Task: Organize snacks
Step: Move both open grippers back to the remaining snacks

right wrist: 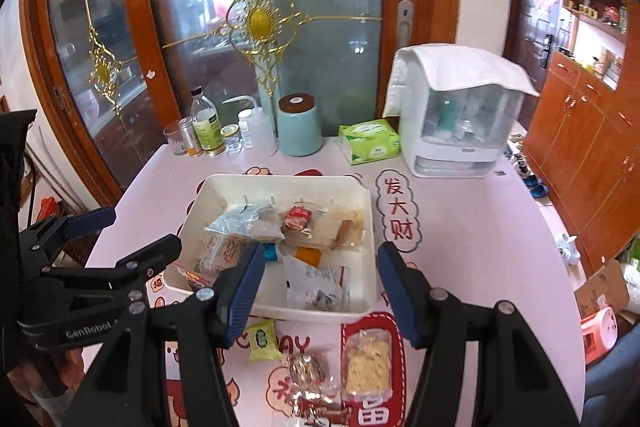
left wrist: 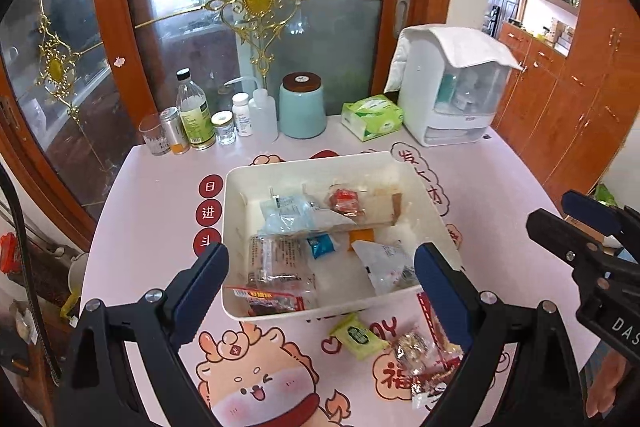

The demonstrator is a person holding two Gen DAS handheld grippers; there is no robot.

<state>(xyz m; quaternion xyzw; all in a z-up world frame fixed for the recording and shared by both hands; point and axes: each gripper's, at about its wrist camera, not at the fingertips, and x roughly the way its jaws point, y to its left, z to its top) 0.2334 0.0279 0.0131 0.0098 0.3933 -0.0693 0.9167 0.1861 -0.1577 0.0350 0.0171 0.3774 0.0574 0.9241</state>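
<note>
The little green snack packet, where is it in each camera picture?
Left wrist view: the green snack packet lies on the table, just in front of the white tray.
Right wrist view: the packet lies low and left of centre, again in front of the tray.
Shared landmark: the teal jar at the back.

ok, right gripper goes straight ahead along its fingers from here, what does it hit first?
Probably the white tray: the open right gripper points at its near wall, with the white crinkled packet just behind. Height above the rim is unclear, so it might pass over and meet the packet.
</note>
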